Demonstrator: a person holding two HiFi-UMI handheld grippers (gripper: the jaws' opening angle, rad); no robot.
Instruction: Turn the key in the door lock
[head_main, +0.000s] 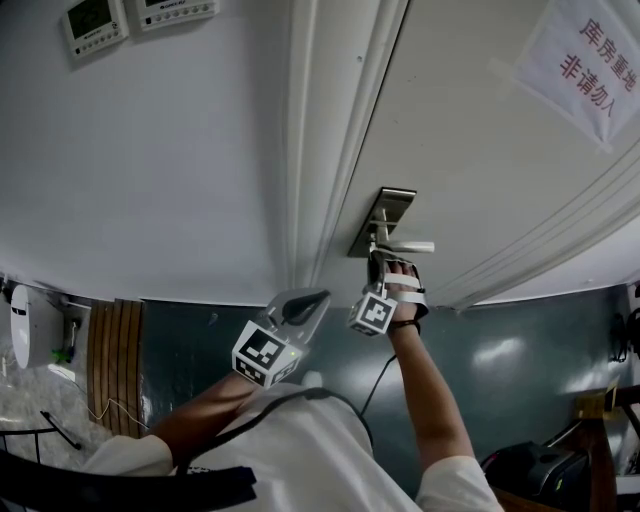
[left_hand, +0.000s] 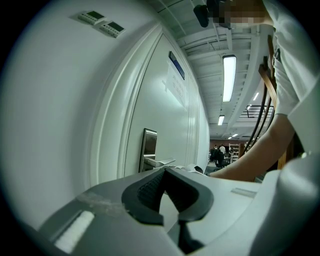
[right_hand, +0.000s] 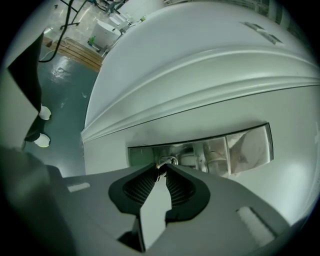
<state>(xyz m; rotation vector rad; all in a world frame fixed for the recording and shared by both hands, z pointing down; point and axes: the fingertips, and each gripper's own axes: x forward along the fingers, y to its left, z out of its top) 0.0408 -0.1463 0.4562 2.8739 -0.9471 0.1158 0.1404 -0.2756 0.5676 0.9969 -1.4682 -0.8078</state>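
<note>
The right gripper (right_hand: 161, 170) pinches the key (right_hand: 168, 161) at its tips (jaws barely parted). The key points straight ahead into the lock plate (right_hand: 250, 145).

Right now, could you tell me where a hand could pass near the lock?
Free: bare door between plate and sign; bare wall between frame and panels. Crowded: below the handle, where the right gripper pinches the key, with the left gripper nearby.

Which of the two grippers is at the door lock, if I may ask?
The right gripper, jaws on the key in the lock plate; the left gripper hangs back, empty.
</note>
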